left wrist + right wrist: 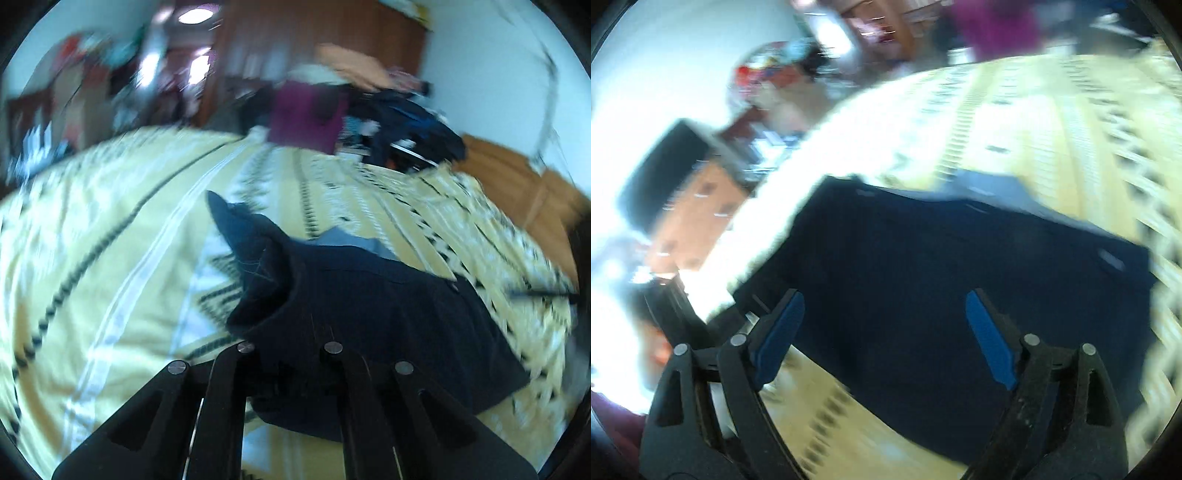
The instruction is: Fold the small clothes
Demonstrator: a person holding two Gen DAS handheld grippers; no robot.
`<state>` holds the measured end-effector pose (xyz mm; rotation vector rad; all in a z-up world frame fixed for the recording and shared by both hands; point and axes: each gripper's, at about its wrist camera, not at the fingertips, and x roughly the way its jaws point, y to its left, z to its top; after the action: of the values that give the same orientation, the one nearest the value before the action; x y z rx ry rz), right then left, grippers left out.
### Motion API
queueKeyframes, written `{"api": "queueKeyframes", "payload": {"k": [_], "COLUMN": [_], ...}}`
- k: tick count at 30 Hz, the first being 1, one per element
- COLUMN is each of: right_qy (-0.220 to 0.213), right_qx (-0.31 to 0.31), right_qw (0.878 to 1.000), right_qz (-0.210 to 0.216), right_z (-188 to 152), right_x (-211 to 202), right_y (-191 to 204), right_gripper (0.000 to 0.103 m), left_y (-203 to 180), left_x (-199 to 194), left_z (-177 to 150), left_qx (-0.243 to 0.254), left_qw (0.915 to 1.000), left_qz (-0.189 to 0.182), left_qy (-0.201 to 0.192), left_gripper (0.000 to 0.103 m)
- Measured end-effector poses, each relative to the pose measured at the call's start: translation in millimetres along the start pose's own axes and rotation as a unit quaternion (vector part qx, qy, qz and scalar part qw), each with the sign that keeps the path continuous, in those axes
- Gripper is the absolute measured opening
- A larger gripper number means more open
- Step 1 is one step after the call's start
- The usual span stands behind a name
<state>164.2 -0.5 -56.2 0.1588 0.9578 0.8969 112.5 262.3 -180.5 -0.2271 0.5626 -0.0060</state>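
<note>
Your left gripper (290, 354) has its fingers drawn in narrow on the near edge of the dark navy garment (369, 314), and the cloth rises in a bunched fold right in front of them, so you are holding it pinched there; the fingertips themselves are buried in the fabric. From that grip the garment runs away to the right and lies partly flat on the bed, over a yellow bedspread (110, 240) patterned with white stripes and dark zigzag bands. A pointed corner of the garment sticks up toward the middle of the bed, and a paler blue-grey piece of cloth (347, 240) shows just behind the navy fabric, touching it. Your right gripper (884, 332) hangs above the same garment (923, 277) with its blue-padded fingers (990, 336) spread wide and nothing between them; whether the pads touch the cloth cannot be told through the blur. In the right wrist view the garment lies spread out dark across the bedspread (1034, 129). At the far side of the bed, in the left wrist view, sits a heap of other clothes (402, 122) with a magenta piece (306, 114) in front of it, well apart from your work.
</note>
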Motion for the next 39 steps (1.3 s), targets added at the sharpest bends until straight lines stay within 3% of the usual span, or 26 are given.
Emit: {"api": "queueKeyframes", "payload": {"k": [2,4,7,9,10,11,12,14,17,22,26,27,29,32,34,36,38,39], "right_qy": [0.038,0.078,0.109,0.102,0.099,0.098,0.09,0.064,0.02,-0.013,0.002,0.008,0.002,-0.008,-0.006,-0.002,0.0,0.01], "right_qx": [0.023,0.034,0.055,0.067,0.078,0.116,0.154,0.169,0.193,0.228,0.285,0.294,0.31,0.327,0.342,0.356,0.349,0.338], "right_qw": [0.995,0.989,0.984,0.988,0.988,0.983,0.978,0.979,0.977,0.97,0.955,0.954,0.947,0.937,0.928,0.922,0.923,0.928], "right_qz": [0.086,0.121,0.127,0.098,0.093,0.105,0.111,0.095,0.091,0.085,0.076,0.059,0.078,0.127,0.146,0.154,0.162,0.156], "right_z": [33,54,65,60,53,43,31,13,-13,-36,-68,-78,-92,-104,-108,-109,-119,-124], "right_x": [41,79,117,128,130,132,129,109,54,-17,-22,-19,-18,-12,-12,-21,-34,-39], "right_y": [6,8,-3,-22,-32,-54,-75,-95,-127,-183,-249,-262,-279,-286,-287,-285,-272,-263], "right_gripper": [0.096,0.096,0.096,0.087,0.059,0.017,0.013,0.011,0.01,0.01,0.012,0.012,0.011,0.011,0.014,0.025,0.054,0.057], "left_y": [-24,-47,-70,-86,-95,-103,-112,-129,-161,-242,-298,-307,-318,-328,-329,-327,-320,-308], "left_x": [-6,-7,-2,5,9,10,12,15,17,23,52,67,103,111,111,105,86,69], "left_z": [0,2,-3,-12,-18,-23,-28,-34,-36,-32,-42,-52,-75,-91,-90,-87,-81,-76], "left_qx": [0.038,0.077,0.115,0.141,0.155,0.168,0.181,0.197,0.221,0.276,0.269,0.263,0.267,0.287,0.286,0.287,0.286,0.284], "left_qw": [0.9992,0.9968,0.9925,0.9882,0.9855,0.9829,0.9796,0.9747,0.9633,0.9299,0.9113,0.9074,0.9001,0.8969,0.8969,0.8969,0.8957,0.8988], "left_qz": [-0.008,-0.017,-0.042,-0.057,-0.065,-0.07,-0.08,-0.095,-0.142,-0.23,-0.284,-0.29,-0.28,-0.272,-0.271,-0.265,-0.268,-0.269], "left_qy": [-0.009,-0.014,0.003,0.018,0.026,0.029,0.034,0.044,0.055,0.079,0.128,0.153,0.2,0.198,0.2,0.208,0.21,0.197], "left_gripper": [0.004,0.004,0.005,0.005,0.005,0.005,0.005,0.007,0.007,0.013,0.019,0.019,0.019,0.032,0.034,0.034,0.036,0.038]}}
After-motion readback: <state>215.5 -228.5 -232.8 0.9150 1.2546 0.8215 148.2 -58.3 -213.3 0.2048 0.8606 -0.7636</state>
